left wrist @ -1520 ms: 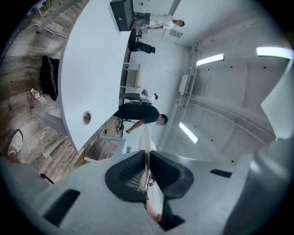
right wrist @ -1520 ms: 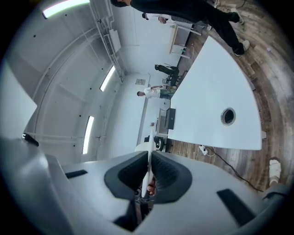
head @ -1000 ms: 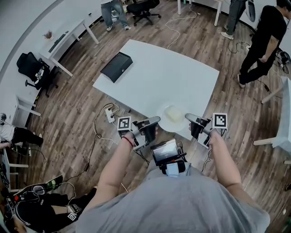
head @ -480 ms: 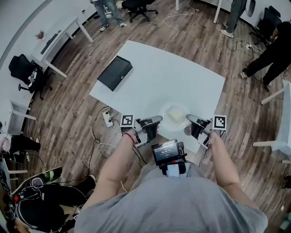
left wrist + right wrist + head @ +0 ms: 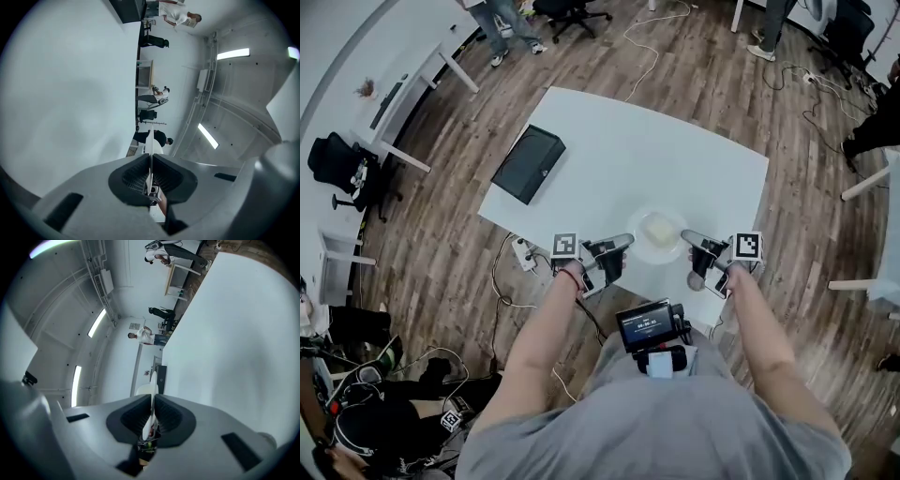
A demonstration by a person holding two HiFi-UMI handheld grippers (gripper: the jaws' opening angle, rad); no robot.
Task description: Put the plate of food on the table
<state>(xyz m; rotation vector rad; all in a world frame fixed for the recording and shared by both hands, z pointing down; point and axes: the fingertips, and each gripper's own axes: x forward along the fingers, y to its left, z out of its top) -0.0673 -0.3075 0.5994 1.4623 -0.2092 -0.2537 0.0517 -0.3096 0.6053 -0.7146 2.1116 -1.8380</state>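
White plate (image 5: 654, 255) of pale food (image 5: 659, 228) is clamped by its rim from both sides, the left gripper (image 5: 622, 244) and right gripper (image 5: 688, 238) each closed on it, above the near edge of the table (image 5: 609, 159). Placing is judged under way; a level lowering, then release, is called for.

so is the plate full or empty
Not empty: a pale lump of food sits on the plate, seen in the head view.

Head view high, steeply down over white table (image 5: 656, 159), both gripper views close, rolled sideways, sharing plate (image 5: 645, 249) edge-on
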